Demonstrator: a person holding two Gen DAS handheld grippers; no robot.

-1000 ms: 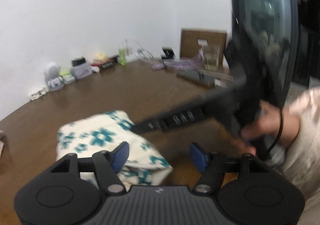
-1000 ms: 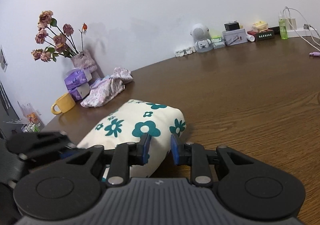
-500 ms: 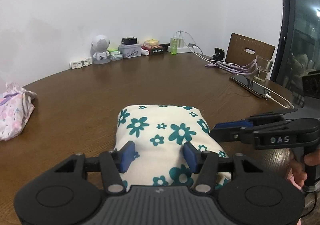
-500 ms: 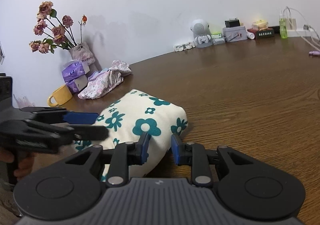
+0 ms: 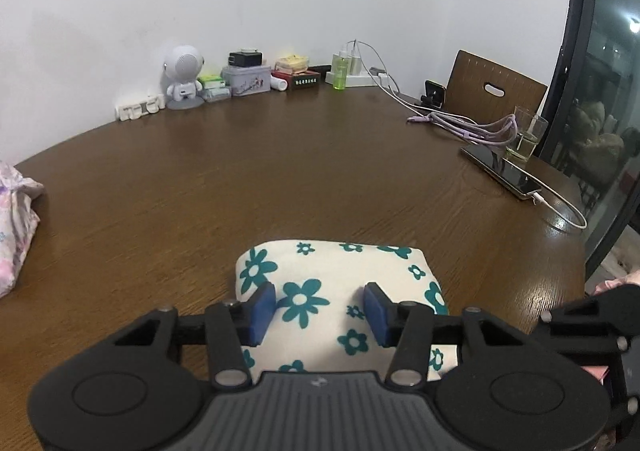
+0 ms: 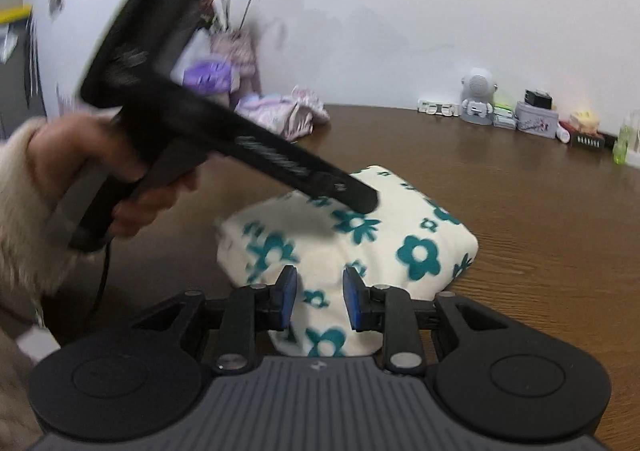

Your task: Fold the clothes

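The folded floral garment lies on the brown table, low and centre in both wrist views; the left gripper hangs over its near part, jaws half apart and just closing, cloth below them but not pinched; the right gripper stands at the bundle's near edge with a narrow gap, gripping nothing; a pink garment lies at the left-view frame's left edge.
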